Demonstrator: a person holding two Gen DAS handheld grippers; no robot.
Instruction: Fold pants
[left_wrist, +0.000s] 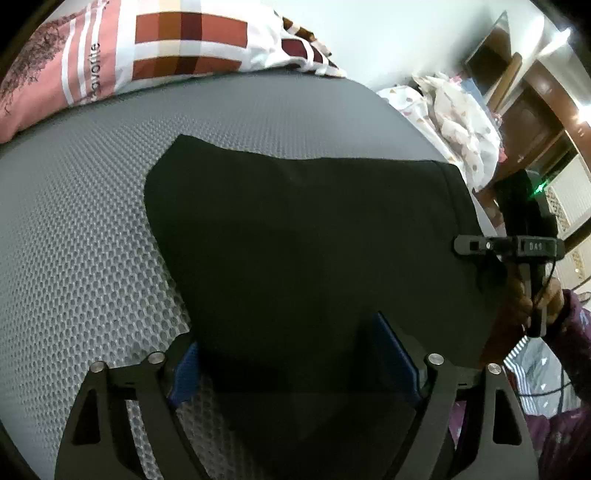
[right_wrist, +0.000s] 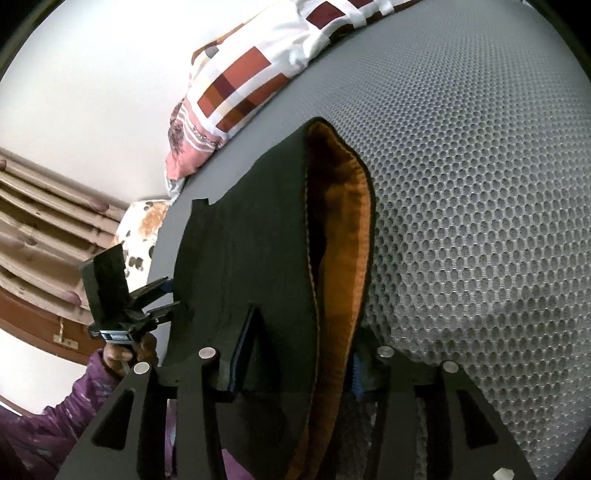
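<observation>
Blue pads line the inside of my left gripper (left_wrist: 295, 365), whose jaws stand wide apart with the black pants (left_wrist: 303, 236) lying between them, the pads clear of the cloth on both sides as far as I can see. From this wrist the pants spread out ahead as a broad dark panel lying flat on the grey mesh mattress (left_wrist: 92, 229), their far edge running roughly level across the view. My right gripper (right_wrist: 295, 365) is clamped on the near edge of the same pants (right_wrist: 258, 251), the black fabric and its orange lining (right_wrist: 343, 236) bunched between the two blue pads. From the right wrist the waist opening gapes, showing the orange inside, and the cloth rises in a fold away from me over the mattress (right_wrist: 480, 221). In the left wrist view the right gripper (left_wrist: 476, 245) shows at the right edge of the pants, held by my right hand (left_wrist: 535, 299) in a purple sleeve (left_wrist: 576, 332). In the right wrist view the left gripper (right_wrist: 162, 299) sits at the left edge of the pants, with my left hand (right_wrist: 125, 349) below it. Beyond the pants, a pink, white and rust-checked pillow (left_wrist: 147, 48) rests at the far end of the mattress.
</observation>
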